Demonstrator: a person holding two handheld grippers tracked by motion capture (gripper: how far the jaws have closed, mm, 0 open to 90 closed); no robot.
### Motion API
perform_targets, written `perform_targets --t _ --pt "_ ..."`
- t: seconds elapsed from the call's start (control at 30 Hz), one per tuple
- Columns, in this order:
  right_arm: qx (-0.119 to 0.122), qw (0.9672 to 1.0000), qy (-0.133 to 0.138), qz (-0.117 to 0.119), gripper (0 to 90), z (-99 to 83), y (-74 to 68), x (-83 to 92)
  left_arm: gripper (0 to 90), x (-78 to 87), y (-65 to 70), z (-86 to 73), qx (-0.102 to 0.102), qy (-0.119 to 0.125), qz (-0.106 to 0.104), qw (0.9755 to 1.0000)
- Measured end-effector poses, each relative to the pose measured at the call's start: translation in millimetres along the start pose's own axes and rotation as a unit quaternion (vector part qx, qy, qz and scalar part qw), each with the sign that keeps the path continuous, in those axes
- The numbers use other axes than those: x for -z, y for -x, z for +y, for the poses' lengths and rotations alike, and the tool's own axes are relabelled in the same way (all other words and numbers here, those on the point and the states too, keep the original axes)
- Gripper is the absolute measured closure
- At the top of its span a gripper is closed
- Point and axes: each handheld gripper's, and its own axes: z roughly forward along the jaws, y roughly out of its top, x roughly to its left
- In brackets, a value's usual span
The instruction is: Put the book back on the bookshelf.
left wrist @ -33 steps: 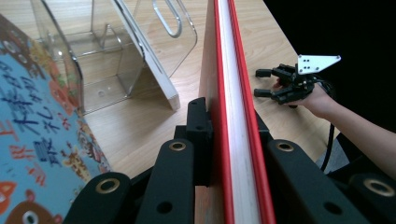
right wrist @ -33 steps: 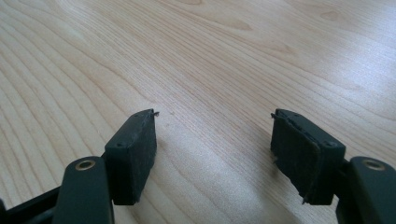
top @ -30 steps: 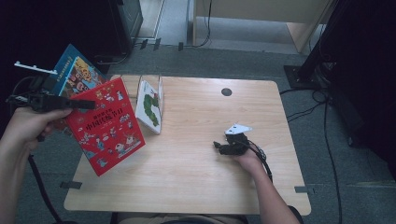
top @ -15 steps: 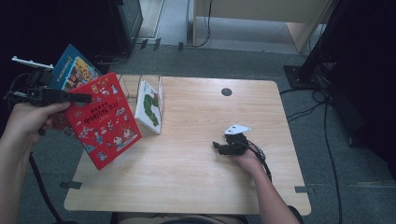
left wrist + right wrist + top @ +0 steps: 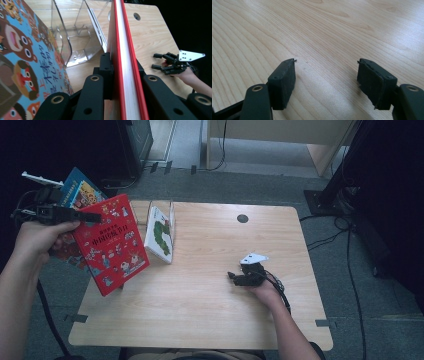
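My left gripper (image 5: 94, 217) is shut on the top edge of a red picture book (image 5: 112, 245) and holds it tilted over the table's left edge. In the left gripper view the red book (image 5: 123, 50) stands edge-on between the two jaws. A blue picture book (image 5: 80, 192) is behind it to the left, outside the jaws (image 5: 22, 62); what bears it I cannot tell. My right gripper (image 5: 232, 277) rests on the table at the right of centre, open, with bare wood between its pads (image 5: 325, 75).
A clear acrylic book stand (image 5: 167, 210) stands at the table's far left with a white book with a green caterpillar (image 5: 160, 235) leaning in it. The wooden table (image 5: 210, 320) has a small round hole (image 5: 242, 218) near its far edge. Cables lie on the floor at the right.
My left hand has drifted a little toward the far side with the red book, which now hangs slightly higher. The right gripper has stayed where it was.
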Motion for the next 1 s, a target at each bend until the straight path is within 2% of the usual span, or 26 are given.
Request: perform_targets --t 0.17,0.3,0.5,0.7,1.0 --pt "-0.003 1.0000 -0.001 -0.001 30.9 0.0 -0.5 0.1 79.3 3.8 -4.8 3.0 0.013 0.012 0.012 0.9998" --pt "-0.003 1.0000 -0.001 -0.002 30.9 -0.1 -0.7 0.2 79.1 -5.8 -1.4 8.5 0.009 0.011 0.024 0.9996" --pt "-0.003 1.0000 -0.001 -0.003 30.9 -0.2 -1.0 0.3 79.4 -20.1 2.4 15.6 0.016 0.012 0.026 0.9995" --pt "-0.004 1.0000 -0.001 -0.003 30.4 0.1 -0.9 -0.1 79.3 -28.8 5.4 21.6 0.015 0.023 0.053 0.9982" --pt "-0.003 1.0000 -0.001 -0.001 30.3 0.3 -0.7 -0.4 79.2 -39.5 3.7 28.7 0.016 0.017 0.069 0.9973"
